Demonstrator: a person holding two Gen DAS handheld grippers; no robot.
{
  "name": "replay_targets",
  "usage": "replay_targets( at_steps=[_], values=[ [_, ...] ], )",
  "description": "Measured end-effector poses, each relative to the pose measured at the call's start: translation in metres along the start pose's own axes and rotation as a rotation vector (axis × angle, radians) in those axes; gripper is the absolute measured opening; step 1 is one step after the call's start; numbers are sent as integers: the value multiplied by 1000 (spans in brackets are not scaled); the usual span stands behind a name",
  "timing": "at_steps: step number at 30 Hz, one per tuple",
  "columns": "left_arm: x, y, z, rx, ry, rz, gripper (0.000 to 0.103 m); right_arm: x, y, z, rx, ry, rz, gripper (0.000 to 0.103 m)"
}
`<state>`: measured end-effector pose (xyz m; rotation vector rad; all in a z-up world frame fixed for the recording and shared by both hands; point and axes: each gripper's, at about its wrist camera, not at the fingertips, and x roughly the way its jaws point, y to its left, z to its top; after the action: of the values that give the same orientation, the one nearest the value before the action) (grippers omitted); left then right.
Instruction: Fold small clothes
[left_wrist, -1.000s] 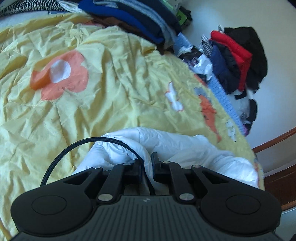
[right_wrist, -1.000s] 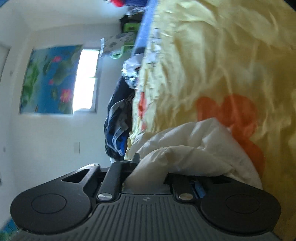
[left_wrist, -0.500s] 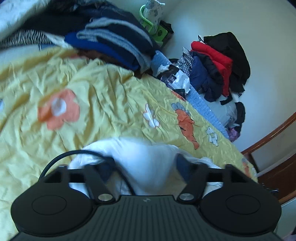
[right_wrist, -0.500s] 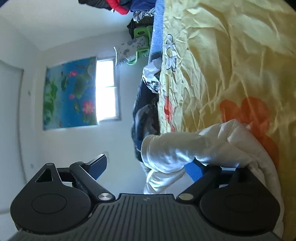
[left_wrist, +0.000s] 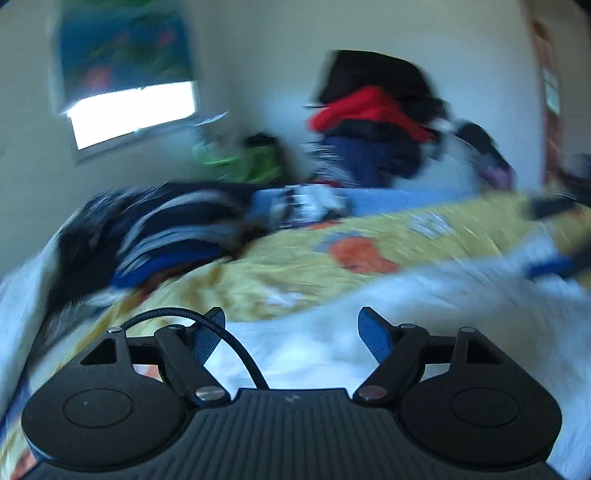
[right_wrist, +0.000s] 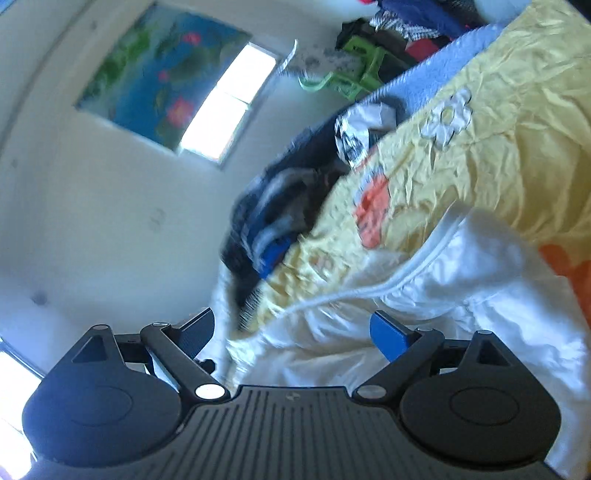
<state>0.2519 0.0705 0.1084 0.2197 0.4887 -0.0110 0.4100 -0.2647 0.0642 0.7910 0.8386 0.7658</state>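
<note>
Left wrist view, blurred, shows the left gripper (left_wrist: 291, 328) spread wide with nothing between its fingers, above the white garment (left_wrist: 424, 302) lying on the yellow quilt (left_wrist: 295, 266). The right gripper (right_wrist: 295, 328) is likewise released, the garment's piped hem (right_wrist: 388, 284) running just beyond it. Stacked dark clothes (right_wrist: 273, 218) crowd the quilt's far edge.

Open yellow flower-printed bedspread (left_wrist: 295, 266) is seen between the crumpled white garment (left_wrist: 424, 306) and a stack of dark blue and striped folded clothes (left_wrist: 170, 236). The far edge is blocked by a red-and-black heap of clothing (left_wrist: 373, 122) against the wall.
</note>
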Motion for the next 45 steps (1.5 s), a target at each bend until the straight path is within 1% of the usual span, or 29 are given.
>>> replay_targets(
  at_steps=[1, 2, 3, 4, 5, 7, 8, 9, 11, 15, 16, 18, 20, 22, 26, 27, 28, 29, 30, 31, 32, 35, 38, 41, 45],
  values=[
    [14, -9, -1, 24, 48, -12, 81, 9, -2, -1, -41, 12, -71, 89],
    [33, -14, -3, 27, 116, -6, 81, 17, -6, -1, -71, 17, -153, 89],
    [54, -12, -5, -1, 193, 4, 81, 25, -13, 1, -92, 24, -231, 86],
    [70, -7, -7, -40, 242, 2, 81, 29, -19, 3, -93, 25, -248, 84],
    [83, 2, -8, -98, 273, -8, 82, 30, -27, 7, -69, 12, -255, 79],
    [103, 19, -10, -190, 320, -29, 98, 28, -41, 16, 2, -13, -232, 79],
    [111, 28, -11, -227, 328, -29, 102, 27, -50, 21, 36, -20, -217, 79],
    [117, 33, -14, -255, 338, -22, 103, 28, -57, 24, 63, -21, -205, 78],
    [125, 38, -19, -285, 338, -21, 103, 33, -69, 26, 98, -15, -186, 77],
    [128, 34, -29, -280, 304, -5, 103, 39, -69, 15, -27, -24, -194, 76],
    [130, 31, -31, -276, 303, 2, 103, 41, -67, 13, -50, -27, -199, 76],
    [127, 27, -31, -254, 311, 17, 103, 43, -61, 13, -55, -30, -214, 77],
    [126, 25, -28, -234, 322, 35, 103, 37, -51, 13, -49, -36, -256, 77],
    [121, 25, -25, -218, 329, 57, 101, 26, -34, 10, -76, -54, -282, 80],
    [93, 27, -18, -190, 306, 102, 101, -9, 10, -9, -240, -93, -282, 83],
    [83, 27, -15, -174, 286, 115, 101, -17, 18, -14, -269, -97, -277, 86],
    [71, 27, -13, -157, 255, 127, 101, -26, 27, -23, -306, -103, -267, 91],
    [57, 27, -12, -149, 224, 136, 101, -32, 33, -29, -338, -101, -273, 93],
    [45, 28, -11, -150, 203, 133, 101, -35, 39, -35, -370, -94, -296, 94],
    [32, 29, -12, -158, 185, 112, 102, -37, 46, -42, -416, -80, -332, 94],
    [24, 29, -14, -172, 176, 98, 102, -38, 49, -48, -447, -70, -351, 94],
    [19, 25, -27, -174, 220, 90, 102, -30, 46, -63, -478, -21, -395, 94],
    [28, 21, -45, -163, 265, 123, 102, -18, 31, -75, -475, 22, -446, 93],
    [34, 26, -60, -203, 274, 115, 103, -11, 19, -85, -488, 13, -480, 98],
    [41, 29, -67, -230, 287, 106, 103, -7, 4, -88, -431, 13, -467, 101]
  ],
)
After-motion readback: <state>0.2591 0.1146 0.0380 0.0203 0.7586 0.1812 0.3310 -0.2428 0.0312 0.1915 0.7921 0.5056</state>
